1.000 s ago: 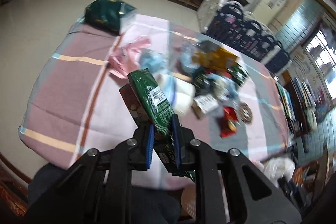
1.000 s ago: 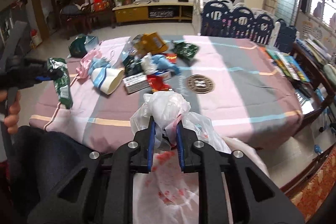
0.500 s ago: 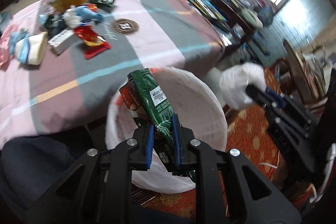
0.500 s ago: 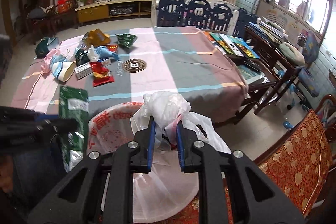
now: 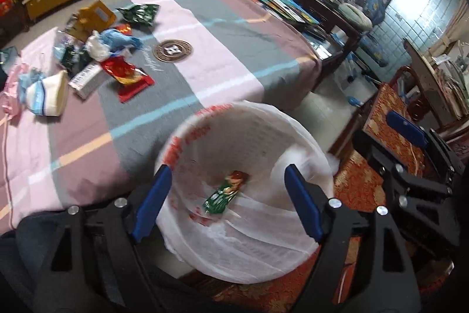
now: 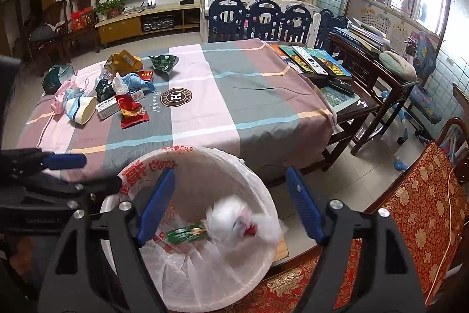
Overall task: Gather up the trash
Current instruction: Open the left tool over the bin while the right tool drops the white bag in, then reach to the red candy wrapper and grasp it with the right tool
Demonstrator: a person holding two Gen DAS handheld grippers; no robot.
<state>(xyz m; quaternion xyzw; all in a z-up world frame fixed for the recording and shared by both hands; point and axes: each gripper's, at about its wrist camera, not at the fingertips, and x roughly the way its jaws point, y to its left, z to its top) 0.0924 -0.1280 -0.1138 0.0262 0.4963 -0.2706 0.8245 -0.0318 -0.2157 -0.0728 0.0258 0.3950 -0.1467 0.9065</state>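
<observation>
Both grippers hover over a white bin lined with a plastic bag (image 5: 296,137) (image 6: 252,166), below the table's near edge. My left gripper (image 5: 227,203) has its jaws opening, nothing between them; the green snack wrapper (image 5: 224,194) (image 6: 184,233) lies loose inside the bin. My right gripper (image 6: 230,204) is opening too, and the crumpled white plastic bag (image 6: 234,217) drops blurred into the bin beside the wrapper. A pile of trash stays on the tablecloth at far left: a red wrapper (image 6: 130,110), a paper cup (image 6: 80,109), a white box (image 6: 107,107), a green packet (image 6: 164,62).
The striped tablecloth (image 6: 234,107) hangs over the table's edge next to the bin. A red patterned chair (image 6: 416,195) stands right of the bin. Books (image 6: 310,60) lie at the table's right end; a dark side table (image 6: 375,69) and playpen fence (image 6: 258,16) stand behind.
Both grippers swung from the table to over the bin, then opened. The green wrapper left the left jaws and the white bag left the right jaws; both dropped into the bin.
</observation>
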